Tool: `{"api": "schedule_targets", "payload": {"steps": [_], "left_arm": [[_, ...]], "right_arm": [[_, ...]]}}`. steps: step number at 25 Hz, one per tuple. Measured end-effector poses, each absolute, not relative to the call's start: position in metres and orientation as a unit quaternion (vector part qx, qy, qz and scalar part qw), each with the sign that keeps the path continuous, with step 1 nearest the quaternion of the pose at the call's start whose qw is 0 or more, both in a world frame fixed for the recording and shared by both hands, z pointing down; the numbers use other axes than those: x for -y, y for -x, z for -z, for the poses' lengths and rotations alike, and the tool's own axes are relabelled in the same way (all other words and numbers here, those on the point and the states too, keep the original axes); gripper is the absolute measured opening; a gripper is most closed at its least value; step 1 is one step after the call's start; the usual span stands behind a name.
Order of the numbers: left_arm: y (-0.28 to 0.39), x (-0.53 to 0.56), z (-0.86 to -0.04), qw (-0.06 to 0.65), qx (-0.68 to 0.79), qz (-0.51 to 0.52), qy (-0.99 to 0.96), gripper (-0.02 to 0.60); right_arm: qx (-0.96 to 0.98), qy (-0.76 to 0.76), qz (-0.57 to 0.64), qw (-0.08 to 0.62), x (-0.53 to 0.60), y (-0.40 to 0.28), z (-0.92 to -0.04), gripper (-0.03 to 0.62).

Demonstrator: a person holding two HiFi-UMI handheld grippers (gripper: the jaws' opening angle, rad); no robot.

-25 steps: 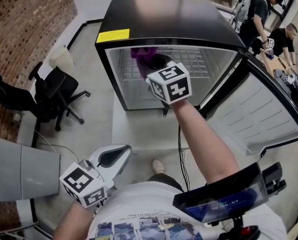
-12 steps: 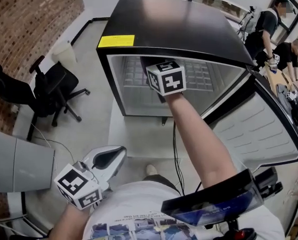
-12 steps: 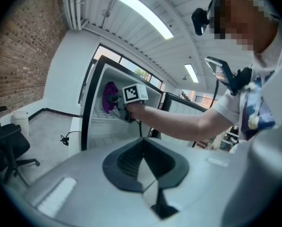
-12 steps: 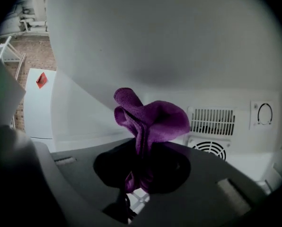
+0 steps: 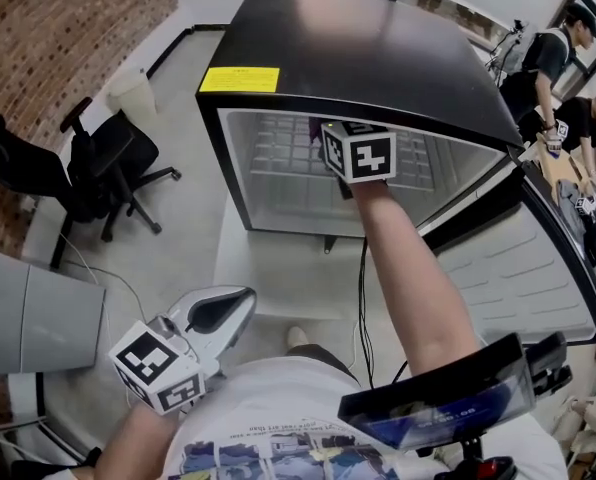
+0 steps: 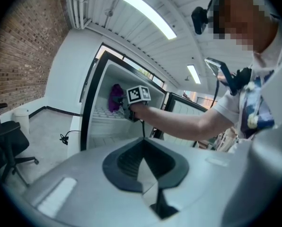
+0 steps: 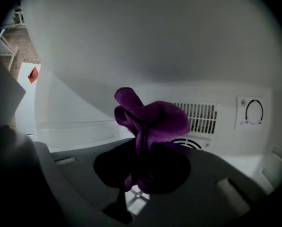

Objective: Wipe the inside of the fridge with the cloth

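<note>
Inside the fridge [image 5: 278, 173] at twelve o'clock our right tongs [image 7: 138, 174] pinch the cloth [image 7: 153, 119]; at seven, left tongs [image 6: 148, 174] seem pressed together.

Purple cloth [image 7: 153, 119], black fridge [image 5: 358, 58] with white inside, yellow sticker [image 5: 238, 78], red-brick wall [image 5: 48, 48]

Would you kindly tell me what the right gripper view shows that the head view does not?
Only the right gripper view shows the right tongs shut on the purple cloth, plus the vent grille and dial on the back wall. Only the head view shows the left tongs held low by the person's torso, the office chair, the open door and the yellow label. Both show the white inside of the fridge.
</note>
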State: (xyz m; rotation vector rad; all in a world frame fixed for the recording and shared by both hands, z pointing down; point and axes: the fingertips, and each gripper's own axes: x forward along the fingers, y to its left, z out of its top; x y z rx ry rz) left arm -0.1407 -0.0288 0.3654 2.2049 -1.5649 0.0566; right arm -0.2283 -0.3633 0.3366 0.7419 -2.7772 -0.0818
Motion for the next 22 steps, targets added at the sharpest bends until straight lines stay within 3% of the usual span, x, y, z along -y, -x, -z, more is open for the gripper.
{"api": "schedule_targets", "payload": {"steps": [22], "left_arm": [[0.108,0.049,-0.368,0.218,0.501,-0.034,-0.837,0.005]], "right_arm": [[0.894,-0.431,0.0,0.121,0.433,0.09,-0.325,0.069]]}}
